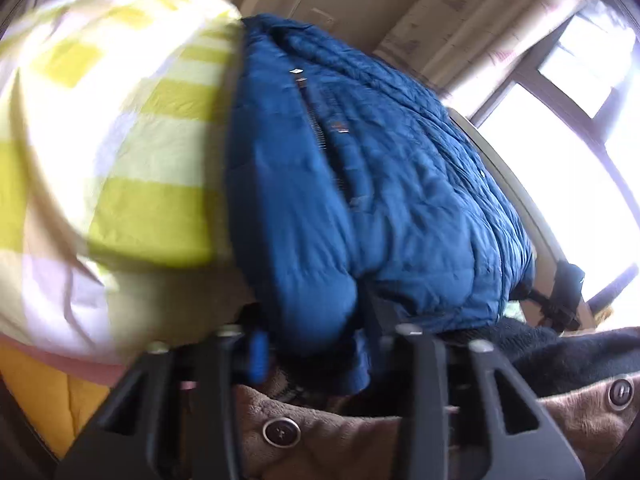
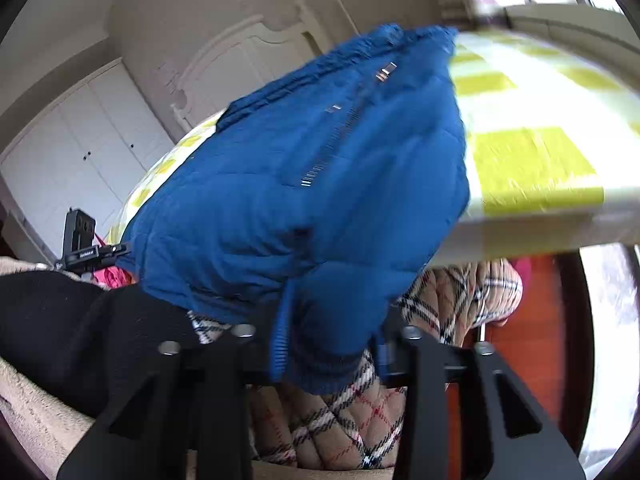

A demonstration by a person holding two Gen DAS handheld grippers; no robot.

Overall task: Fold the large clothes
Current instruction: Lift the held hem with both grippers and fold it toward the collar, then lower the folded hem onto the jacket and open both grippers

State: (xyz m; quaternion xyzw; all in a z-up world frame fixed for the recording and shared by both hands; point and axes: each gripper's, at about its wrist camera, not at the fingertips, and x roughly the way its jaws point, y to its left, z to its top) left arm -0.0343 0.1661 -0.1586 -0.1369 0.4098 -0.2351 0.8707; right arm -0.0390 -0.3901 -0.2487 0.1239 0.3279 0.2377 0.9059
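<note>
- Right now a blue quilted jacket (image 1: 360, 184) lies spread on a bed covered by a yellow-and-white checked sheet (image 1: 132, 128), its lower edge hanging over the near side of the mattress.
- Seen from the left wrist camera, the left gripper (image 1: 320, 344) has its two black fingers (image 1: 420, 360) drawn close on the jacket's bottom corner, and blue fabric bunches between them; it is clamped on the jacket's hem.
- Seen from the right wrist camera, the right gripper (image 2: 320, 340) likewise pinches the jacket (image 2: 304, 184): the ribbed blue hem (image 2: 280, 344) and a fold of quilted cloth sit squeezed between its fingers (image 2: 416, 356).
- A metal zipper (image 2: 332, 140) runs up the middle of the jacket's front, with small silver snaps beside it.
- Below the left gripper lies a brown coat (image 1: 320, 432) with large dark buttons (image 1: 281, 432), and a black fleecy garment (image 1: 560, 352) lies just to its right.
- Below the right gripper lies a beige plaid quilted garment (image 2: 344, 424), which also hangs beside the bed edge at the right of that view; a black garment (image 2: 80, 328) lies to its left over a pale fuzzy fabric (image 2: 36, 412).
- A small black camera on a stand (image 2: 80, 236) shows beyond the black garment, near white wardrobe doors (image 2: 68, 148).
- Bright windows (image 1: 560, 128) fill the right side of the left wrist view.
- Both views are blurred, most of all at the sheet.
</note>
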